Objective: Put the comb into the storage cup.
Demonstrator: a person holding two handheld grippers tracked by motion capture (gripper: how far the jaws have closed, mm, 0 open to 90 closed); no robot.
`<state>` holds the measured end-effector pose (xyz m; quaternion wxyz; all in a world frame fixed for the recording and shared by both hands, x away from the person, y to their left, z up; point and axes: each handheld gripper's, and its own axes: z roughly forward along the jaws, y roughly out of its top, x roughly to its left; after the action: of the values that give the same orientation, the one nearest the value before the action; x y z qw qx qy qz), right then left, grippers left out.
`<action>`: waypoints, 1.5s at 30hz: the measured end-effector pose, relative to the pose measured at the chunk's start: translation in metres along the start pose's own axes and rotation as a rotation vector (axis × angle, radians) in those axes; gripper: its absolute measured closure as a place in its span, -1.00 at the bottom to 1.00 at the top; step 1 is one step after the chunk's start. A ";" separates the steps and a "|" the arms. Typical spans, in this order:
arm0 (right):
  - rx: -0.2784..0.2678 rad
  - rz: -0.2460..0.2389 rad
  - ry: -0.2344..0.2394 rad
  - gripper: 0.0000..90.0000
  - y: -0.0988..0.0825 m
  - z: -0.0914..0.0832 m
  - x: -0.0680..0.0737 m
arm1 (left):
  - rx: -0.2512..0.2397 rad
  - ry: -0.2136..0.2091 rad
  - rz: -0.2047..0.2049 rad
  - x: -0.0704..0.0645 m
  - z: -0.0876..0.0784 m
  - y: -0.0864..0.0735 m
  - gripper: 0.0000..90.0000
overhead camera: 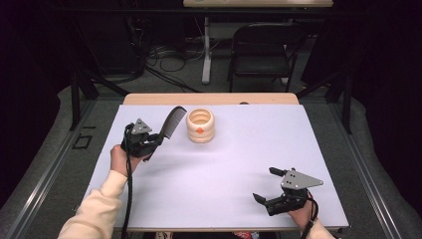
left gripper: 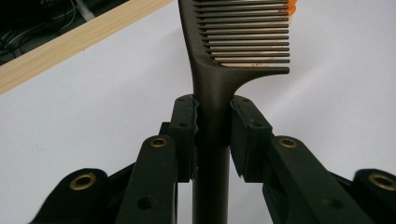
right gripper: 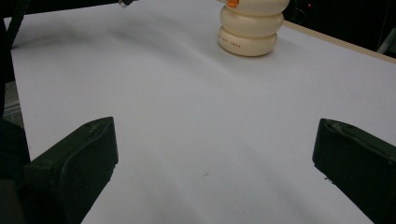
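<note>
Resting on the white table (overhead camera: 224, 189) nearest the person, the right gripper (overhead camera: 265, 185) has its jaws spread wide apart. Farther off, the left gripper (overhead camera: 158, 139) clamps a dark comb (overhead camera: 171, 122) by its handle, just beside the cream holder (overhead camera: 200, 125).

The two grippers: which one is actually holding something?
The left gripper, beside the cream ridged holder. Its jaws are clamped on the handle of a dark comb. The right gripper, at the near right, has its jaws spread wide with nothing between them.
</note>
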<state>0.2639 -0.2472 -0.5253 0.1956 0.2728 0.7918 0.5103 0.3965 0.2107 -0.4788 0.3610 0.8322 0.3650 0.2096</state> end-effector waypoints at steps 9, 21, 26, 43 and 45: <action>0.002 0.001 -0.002 -1.00 0.000 0.000 0.000 | -0.023 0.011 -0.010 0.002 0.002 0.002 0.61; 0.002 -0.002 -0.003 -1.00 0.000 0.000 0.000 | -0.044 0.009 -0.024 0.002 0.009 0.005 0.61; 0.000 -0.001 -0.003 -1.00 0.000 0.000 0.000 | -0.056 0.009 -0.029 0.002 0.010 0.007 0.61; -0.002 -0.003 -0.003 -1.00 0.000 0.000 -0.001 | -0.095 0.014 -0.037 0.003 0.012 0.015 0.61; -0.001 -0.001 -0.004 -1.00 0.000 0.000 -0.001 | -0.097 0.016 -0.037 0.003 0.012 0.016 0.60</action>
<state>0.2644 -0.2475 -0.5251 0.1973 0.2734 0.7912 0.5102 0.4129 0.2000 -0.4747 0.4020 0.8050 0.3727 0.2267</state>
